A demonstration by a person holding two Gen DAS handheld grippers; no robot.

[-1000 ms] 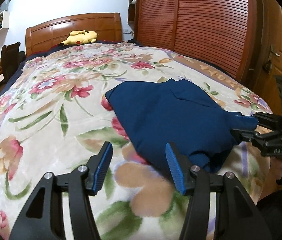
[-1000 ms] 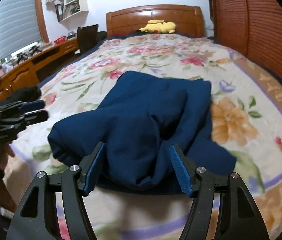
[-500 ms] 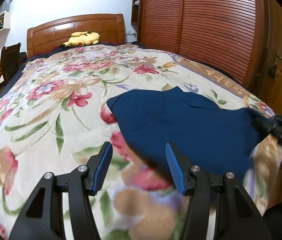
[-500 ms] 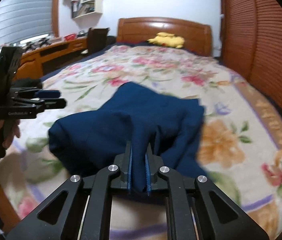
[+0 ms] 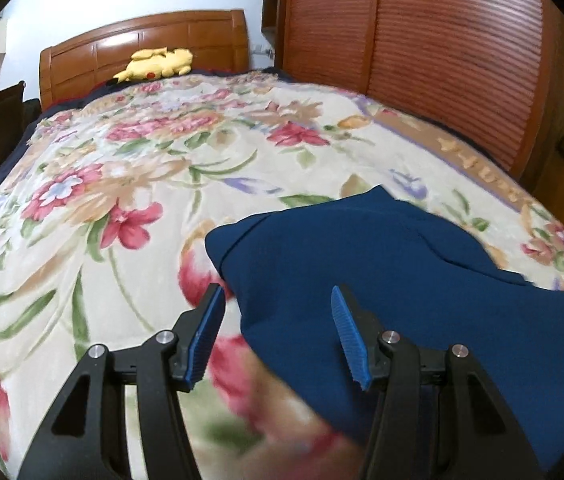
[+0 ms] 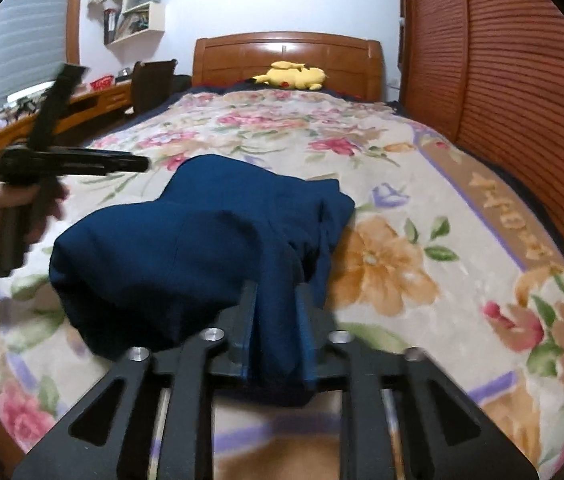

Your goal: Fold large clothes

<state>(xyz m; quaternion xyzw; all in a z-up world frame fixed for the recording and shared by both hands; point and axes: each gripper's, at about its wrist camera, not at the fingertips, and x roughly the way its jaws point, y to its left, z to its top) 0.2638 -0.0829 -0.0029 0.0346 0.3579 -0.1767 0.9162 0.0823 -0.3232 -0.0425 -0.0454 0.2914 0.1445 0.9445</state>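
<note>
A navy blue garment (image 5: 382, 264) lies bunched on the floral bed cover (image 5: 122, 184) near the foot of the bed. My left gripper (image 5: 278, 332) is open and hovers at the garment's left edge, its right finger (image 5: 348, 336) over the cloth and its left finger over the bed cover. In the right wrist view the same garment (image 6: 170, 248) rises in a fold into my right gripper (image 6: 278, 320). Its jaws are opening, but the fold still fills the narrow gap between the pads. The left gripper (image 6: 142, 164) shows there too, in a hand at the left.
A yellow plush toy (image 6: 292, 76) lies by the wooden headboard (image 5: 142, 48). Slatted wardrobe doors (image 5: 442, 60) run along the bed's right side. A desk (image 6: 94, 98) and a dark chair (image 6: 152, 84) stand to the left.
My right gripper went from open around the cloth to shut on a fold, and its gap is now slightly wider. My left gripper slid right, over the garment's edge, still open.
</note>
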